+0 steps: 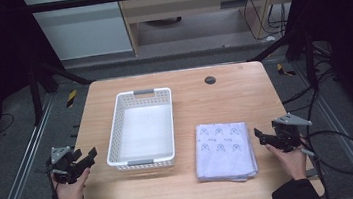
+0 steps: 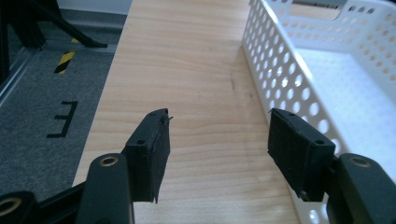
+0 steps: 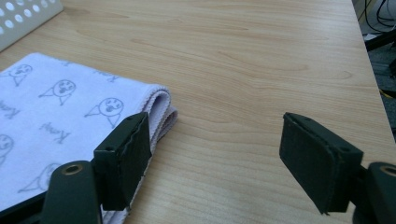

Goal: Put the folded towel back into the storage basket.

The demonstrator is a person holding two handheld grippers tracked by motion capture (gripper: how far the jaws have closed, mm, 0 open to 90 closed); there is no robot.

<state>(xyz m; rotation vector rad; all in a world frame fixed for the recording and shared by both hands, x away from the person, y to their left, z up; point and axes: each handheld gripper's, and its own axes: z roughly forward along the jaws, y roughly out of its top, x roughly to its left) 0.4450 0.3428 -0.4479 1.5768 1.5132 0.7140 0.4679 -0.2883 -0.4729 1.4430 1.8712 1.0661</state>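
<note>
left gripper [image 1: 91, 153] open at the table's [image 1: 223, 89] left edge beside the white basket [image 1: 116, 121]; right gripper [image 1: 259, 135] open, empty, beside the folded cloth [image 1: 224, 149].

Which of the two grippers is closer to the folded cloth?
The right gripper: its jaws sit beside the folded cloth, while the left gripper is beyond the white basket.

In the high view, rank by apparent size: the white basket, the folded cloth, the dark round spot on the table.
1. white basket
2. folded cloth, clearly smaller than the basket
3. dark round spot, by far the smallest
</note>
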